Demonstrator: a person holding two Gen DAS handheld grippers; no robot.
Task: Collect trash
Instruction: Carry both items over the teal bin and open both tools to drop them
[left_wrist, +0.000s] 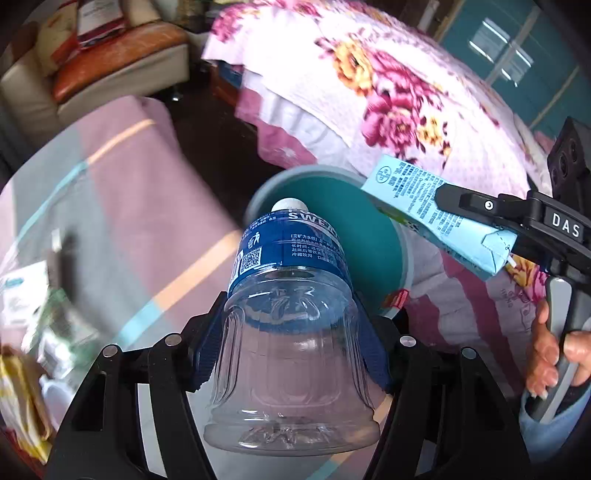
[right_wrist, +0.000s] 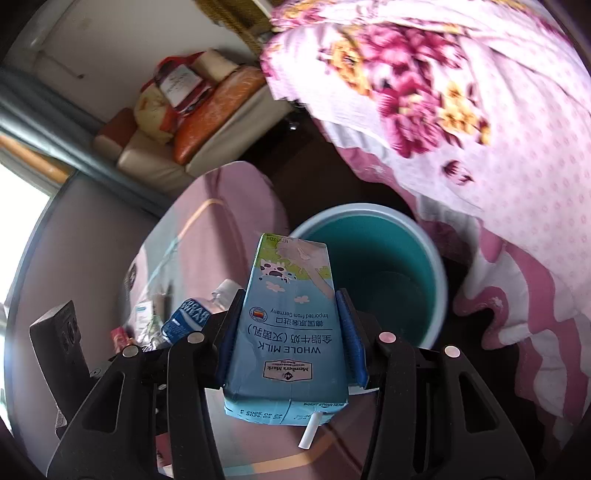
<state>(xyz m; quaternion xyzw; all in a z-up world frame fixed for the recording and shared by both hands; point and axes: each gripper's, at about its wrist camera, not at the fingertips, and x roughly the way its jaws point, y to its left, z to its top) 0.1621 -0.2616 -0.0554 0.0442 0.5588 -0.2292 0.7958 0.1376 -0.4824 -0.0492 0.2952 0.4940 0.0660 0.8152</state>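
Here the left gripper (left_wrist: 291, 332) clamps the bottle (left_wrist: 288, 314), the right gripper (right_wrist: 291, 332) the milk carton (right_wrist: 288, 332) — both beside the bin (right_wrist: 436, 258) rim.

The bin (right_wrist: 373, 273) stands open-mouthed and unblocked inside, squeezed between the pink-covered surface (right_wrist: 236, 221) on one side and the flowered quilt (right_wrist: 509, 155) overhanging its far rim.

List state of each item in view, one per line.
left tool: shut on plastic bottle
plastic bottle: empty, capped, held cap-forward toward the bin
right tool: shut on milk carton
milk carton: held, straw sticking out
teal bin: upright, open, looks empty
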